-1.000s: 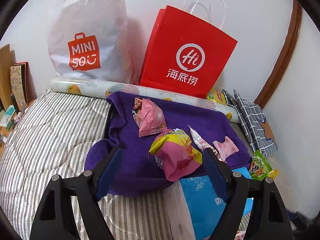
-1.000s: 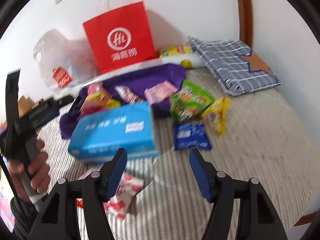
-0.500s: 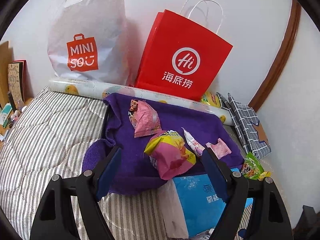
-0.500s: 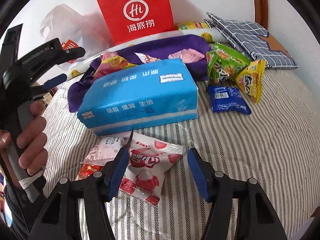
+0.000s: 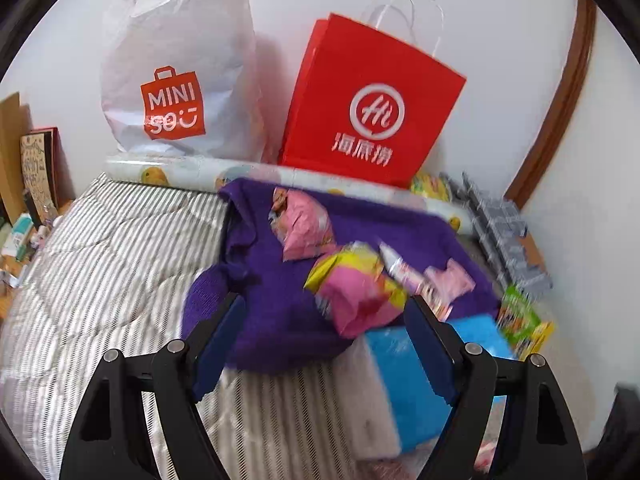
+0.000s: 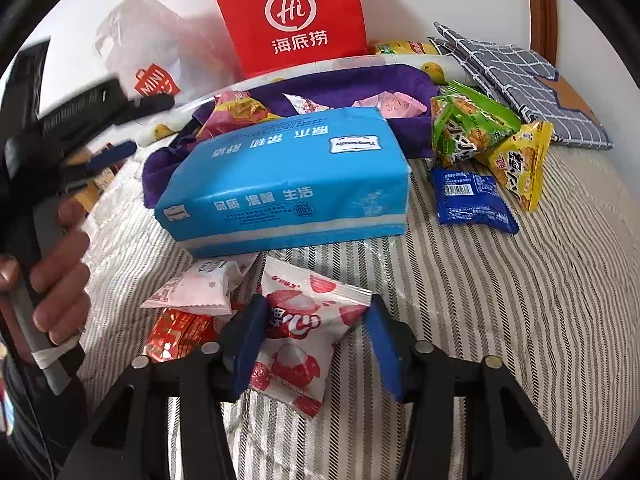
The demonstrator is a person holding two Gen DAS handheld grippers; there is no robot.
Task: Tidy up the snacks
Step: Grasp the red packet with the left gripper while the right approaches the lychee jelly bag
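Note:
A white snack packet printed with red lychees lies on the striped bedcover between the fingers of my right gripper. Its jaws are closing; the left pad touches the packet's edge and a gap shows at the right pad. A white-pink packet and a red packet lie just left of it. My left gripper is open over a purple towel, with nothing between its fingers. On the towel lie a pink packet and a yellow-pink bag.
A blue tissue pack lies beyond the lychee packet. Green, yellow and dark blue packets sit to the right. A red paper bag and a white plastic bag stand at the wall. A hand holds the left gripper.
My right gripper has come down over the lychee packet, and its jaws have narrowed around it. The left gripper has hardly moved.

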